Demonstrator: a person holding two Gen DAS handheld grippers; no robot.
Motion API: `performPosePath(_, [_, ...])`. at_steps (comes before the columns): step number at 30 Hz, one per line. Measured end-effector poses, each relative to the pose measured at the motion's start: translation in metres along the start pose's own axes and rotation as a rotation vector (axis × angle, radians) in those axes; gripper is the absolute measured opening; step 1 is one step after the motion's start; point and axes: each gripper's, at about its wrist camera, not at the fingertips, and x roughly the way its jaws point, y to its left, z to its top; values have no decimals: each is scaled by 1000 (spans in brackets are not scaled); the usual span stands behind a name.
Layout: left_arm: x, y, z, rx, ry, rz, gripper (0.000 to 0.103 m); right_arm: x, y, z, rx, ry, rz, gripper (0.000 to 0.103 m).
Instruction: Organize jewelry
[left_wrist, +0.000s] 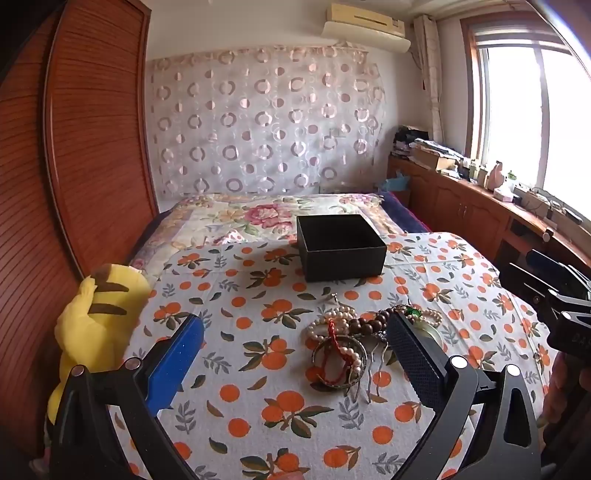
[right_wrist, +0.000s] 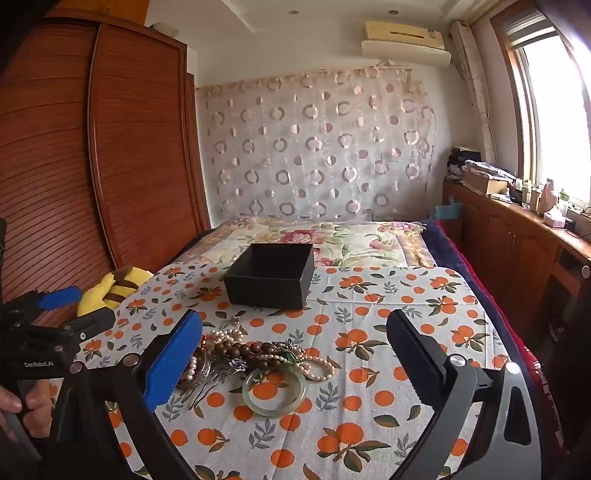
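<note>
A heap of jewelry (left_wrist: 354, 339) lies on the orange-print cloth: pearl strands, brown wooden beads (right_wrist: 236, 349), a metal bangle with red cord (left_wrist: 338, 360), a hair comb, and a pale green jade bangle (right_wrist: 274, 392). An open black box (left_wrist: 341, 245) stands behind the heap; it also shows in the right wrist view (right_wrist: 271, 275). My left gripper (left_wrist: 295, 347) is open and empty, held just short of the heap. My right gripper (right_wrist: 295, 349) is open and empty, above the heap's near side.
A yellow striped plush toy (left_wrist: 99, 317) lies at the cloth's left edge. A wooden wardrobe (left_wrist: 74, 147) stands at the left. A cluttered wooden cabinet (left_wrist: 480, 199) runs along the window at the right. A floral bedspread (left_wrist: 258, 214) lies behind the box.
</note>
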Motion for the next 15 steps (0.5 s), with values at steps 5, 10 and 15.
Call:
performPosePath(5, [0,0,0,-1,4,-2,96,1,-1,0,2,6,2,101])
performPosePath(10, [0,0,0,-2,1,-2,96,1,-1,-1,2,5,-1,101])
performPosePath(15, [0,0,0,-4,2,-2,96,1,-1,-1,2,5,-1,101])
